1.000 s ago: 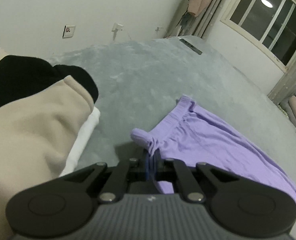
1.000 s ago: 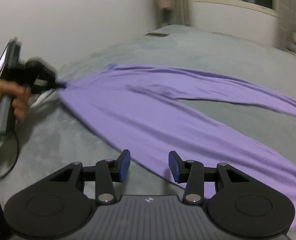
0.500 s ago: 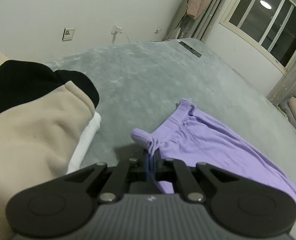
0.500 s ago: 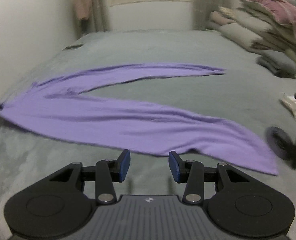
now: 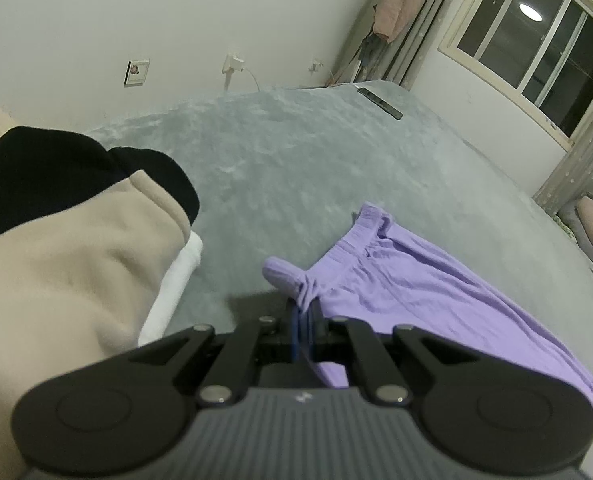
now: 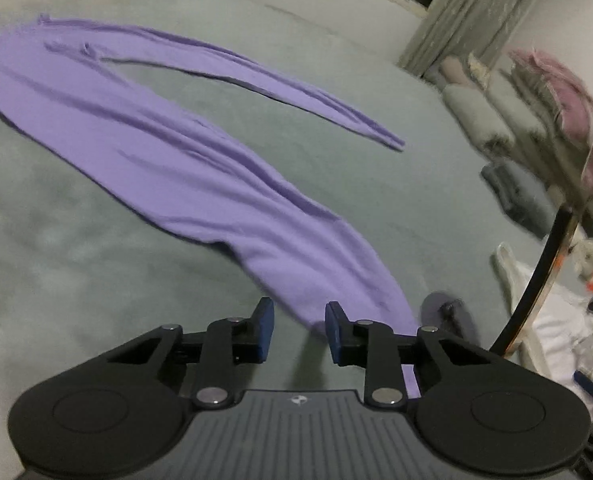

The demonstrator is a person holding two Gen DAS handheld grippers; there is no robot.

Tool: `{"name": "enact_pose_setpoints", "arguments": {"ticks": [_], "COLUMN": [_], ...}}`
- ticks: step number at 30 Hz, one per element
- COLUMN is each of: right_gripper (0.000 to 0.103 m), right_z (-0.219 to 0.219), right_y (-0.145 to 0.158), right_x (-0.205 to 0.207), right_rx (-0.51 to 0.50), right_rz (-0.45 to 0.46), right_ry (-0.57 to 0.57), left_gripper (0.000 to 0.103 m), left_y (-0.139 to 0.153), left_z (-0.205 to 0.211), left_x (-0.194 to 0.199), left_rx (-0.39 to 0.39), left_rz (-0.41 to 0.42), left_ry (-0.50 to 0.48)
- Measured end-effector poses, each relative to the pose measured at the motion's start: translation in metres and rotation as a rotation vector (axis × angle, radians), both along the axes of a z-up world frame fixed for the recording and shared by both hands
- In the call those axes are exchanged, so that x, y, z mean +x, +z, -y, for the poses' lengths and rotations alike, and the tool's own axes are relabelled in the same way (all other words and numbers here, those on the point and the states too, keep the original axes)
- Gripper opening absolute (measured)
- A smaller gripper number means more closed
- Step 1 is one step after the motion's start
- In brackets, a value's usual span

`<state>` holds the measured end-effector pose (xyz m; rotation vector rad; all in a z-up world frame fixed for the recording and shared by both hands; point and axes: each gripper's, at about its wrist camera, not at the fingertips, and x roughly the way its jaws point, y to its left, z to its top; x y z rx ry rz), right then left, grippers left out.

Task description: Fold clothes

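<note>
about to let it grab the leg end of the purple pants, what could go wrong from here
1. The right claw is closing, but the purple pants cuff barely reaches between its pads, so it may catch only an edge or miss.
2. The left claw pinches just a small bunch of waistband; a pull could slip it free.
3. The legs lie splayed apart, so folding may come out crooked.

Grey-covered bed (image 5: 296, 168), pale wall (image 5: 176, 20), dark curtained window (image 5: 536, 40).

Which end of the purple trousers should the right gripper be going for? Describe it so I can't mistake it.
On the grey bed the purple trousers spread two legs. Take the nearer, wider leg's cuff, lying just ahead of the closing right gripper, not yet pinched. The other leg is thinner and ends farther off.
</note>
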<state>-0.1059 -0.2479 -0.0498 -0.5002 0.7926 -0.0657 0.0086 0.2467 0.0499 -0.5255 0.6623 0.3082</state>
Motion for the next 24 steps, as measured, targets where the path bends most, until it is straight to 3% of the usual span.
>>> {"name": "enact_pose_setpoints", "arguments": {"ticks": [1, 4, 12, 24], "right_gripper": [0.022, 0.000, 0.000, 0.000], "right_z": [-0.001, -0.002, 0.004, -0.004], "right_y": [-0.003, -0.008, 0.029, 0.057], "right_x": [0.002, 0.007, -0.001, -0.032], "right_rx": [-0.026, -0.070, -0.093, -0.053], "right_rz": [0.009, 0.034, 0.244, 0.368], "right_ry": [0.015, 0.019, -0.028, -0.030], "left_gripper": [0.003, 0.003, 0.003, 0.003], "left_y": [0.000, 0.002, 0.009, 0.018], "left_z": [0.000, -0.001, -0.008, -0.011], "left_x": [0.000, -0.002, -0.006, -0.011], "left_rx": [-0.001, -0.007, -0.024, -0.028], "left_rz": [0.001, 0.008, 0.037, 0.072], "left_ry": [0.001, 0.006, 0.009, 0.018]}}
